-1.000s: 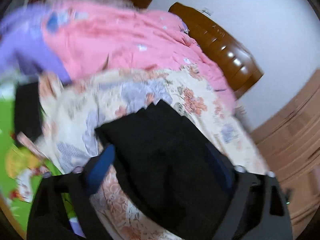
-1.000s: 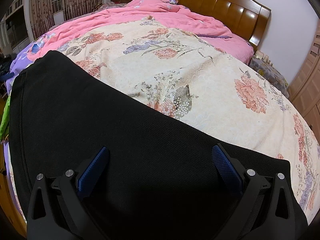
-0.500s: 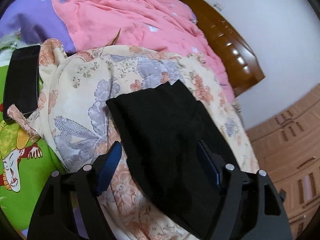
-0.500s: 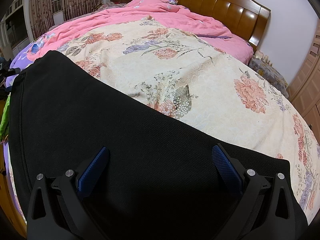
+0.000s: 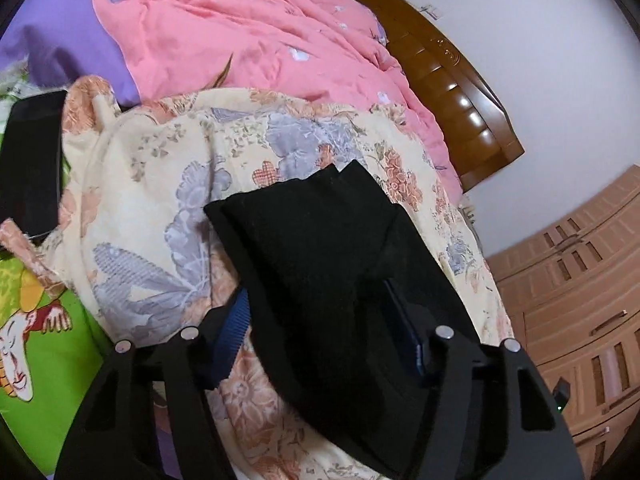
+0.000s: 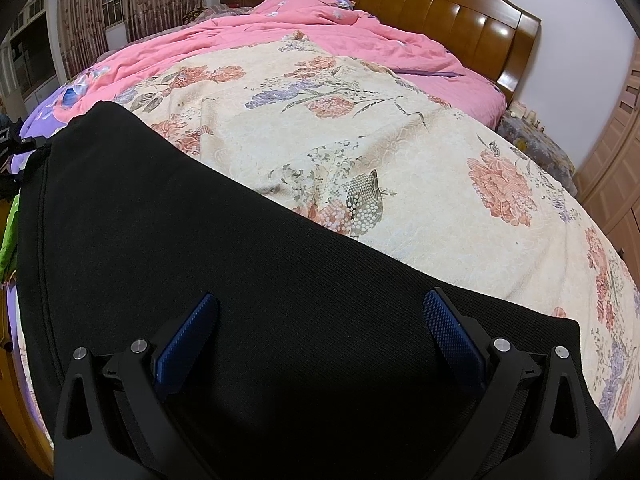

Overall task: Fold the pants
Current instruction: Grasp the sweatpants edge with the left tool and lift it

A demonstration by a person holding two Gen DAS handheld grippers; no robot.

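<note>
Black pants point(image 5: 320, 264) lie on a cream floral bedspread point(image 5: 160, 184), with one end folded over onto the rest. My left gripper point(image 5: 320, 320) is open, its blue-padded fingers point(image 5: 234, 322) standing either side of the near part of the pants, which partly hide the right finger. In the right wrist view the pants point(image 6: 200, 260) spread flat across the foreground. My right gripper point(image 6: 320, 316) is open and empty, just above the fabric.
A pink quilt point(image 6: 280, 32) covers the far half of the bed before a brown wooden headboard point(image 6: 440, 12). A black phone point(image 5: 30, 160) lies at the bedspread's left edge by a green cartoon sheet point(image 5: 36, 344). Wooden wardrobes point(image 5: 580, 280) stand at the right.
My left gripper has moved forward over the pants and its fingers have narrowed around them. The right gripper has stayed still.
</note>
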